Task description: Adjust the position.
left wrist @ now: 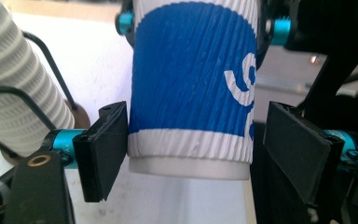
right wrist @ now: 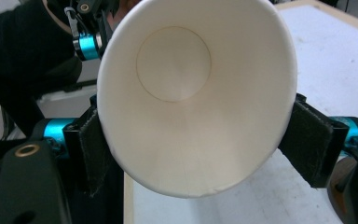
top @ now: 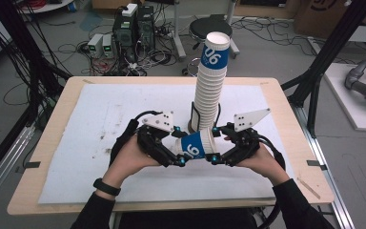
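Note:
A blue and white ribbed paper cup (top: 196, 145) lies sideways in the air between my two grippers, just in front of a tall leaning stack of cups (top: 209, 86). My right gripper (right wrist: 200, 144) is shut on the cup's (right wrist: 196, 93) rim, whose open mouth is squeezed slightly oval. My left gripper (left wrist: 198, 154) stands around the base end of the cup (left wrist: 193, 88). Its left pad (left wrist: 105, 149) touches the cup and its right pad (left wrist: 296, 149) stands a little off it. In the high view the left gripper (top: 180, 145) and right gripper (top: 214, 144) face each other.
The stack (left wrist: 14, 84) stands in a black wire holder (top: 194, 117) on a white mat (top: 105, 119) that covers the wooden table (top: 66, 95). Beyond the far edge are a stool (top: 208, 26) and computer boxes (top: 133, 28) with cables on the floor.

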The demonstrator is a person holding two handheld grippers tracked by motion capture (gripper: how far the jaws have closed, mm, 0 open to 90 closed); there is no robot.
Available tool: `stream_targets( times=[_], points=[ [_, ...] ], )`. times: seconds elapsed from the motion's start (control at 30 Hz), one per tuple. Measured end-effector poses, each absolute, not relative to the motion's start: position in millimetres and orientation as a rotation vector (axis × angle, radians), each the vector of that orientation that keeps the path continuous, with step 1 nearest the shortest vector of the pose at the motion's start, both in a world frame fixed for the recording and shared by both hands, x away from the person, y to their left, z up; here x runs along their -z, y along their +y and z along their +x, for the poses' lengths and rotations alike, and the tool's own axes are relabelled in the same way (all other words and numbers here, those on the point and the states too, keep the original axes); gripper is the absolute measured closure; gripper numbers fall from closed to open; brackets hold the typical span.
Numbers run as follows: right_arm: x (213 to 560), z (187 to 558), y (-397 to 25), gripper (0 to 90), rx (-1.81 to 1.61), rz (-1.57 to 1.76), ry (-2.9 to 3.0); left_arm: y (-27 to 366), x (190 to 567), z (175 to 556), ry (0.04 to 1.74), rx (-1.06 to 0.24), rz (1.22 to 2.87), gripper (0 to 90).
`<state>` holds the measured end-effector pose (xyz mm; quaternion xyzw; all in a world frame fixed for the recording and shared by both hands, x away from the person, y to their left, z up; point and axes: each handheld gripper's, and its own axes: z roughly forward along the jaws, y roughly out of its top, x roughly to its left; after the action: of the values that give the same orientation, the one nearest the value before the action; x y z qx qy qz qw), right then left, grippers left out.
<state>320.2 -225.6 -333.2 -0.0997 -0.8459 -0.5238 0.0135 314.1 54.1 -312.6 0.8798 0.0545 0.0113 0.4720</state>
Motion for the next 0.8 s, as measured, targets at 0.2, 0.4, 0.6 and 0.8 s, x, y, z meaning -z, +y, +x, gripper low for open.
stream_targets(
  times=[0.2, 0.4, 0.6, 0.8],
  points=[
    [333, 319, -224, 19.3, 1.611, -0.297, -2.657, 46, 320, 314, 0.146, -0.025, 2.212, 27.1],
    [331, 319, -225, 16.4, 1.649, -0.315, -2.635, 48, 323, 318, 0.129, -0.018, 2.177, 28.8],
    [327, 319, -230, 16.4, 1.725, -0.341, -2.572, 57, 321, 320, 0.109, -0.011, 2.058, 29.0],
    [324, 318, -233, 16.4, 1.781, -0.332, -2.543, 61, 318, 320, 0.099, -0.023, 2.005, 28.9]
  ],
)
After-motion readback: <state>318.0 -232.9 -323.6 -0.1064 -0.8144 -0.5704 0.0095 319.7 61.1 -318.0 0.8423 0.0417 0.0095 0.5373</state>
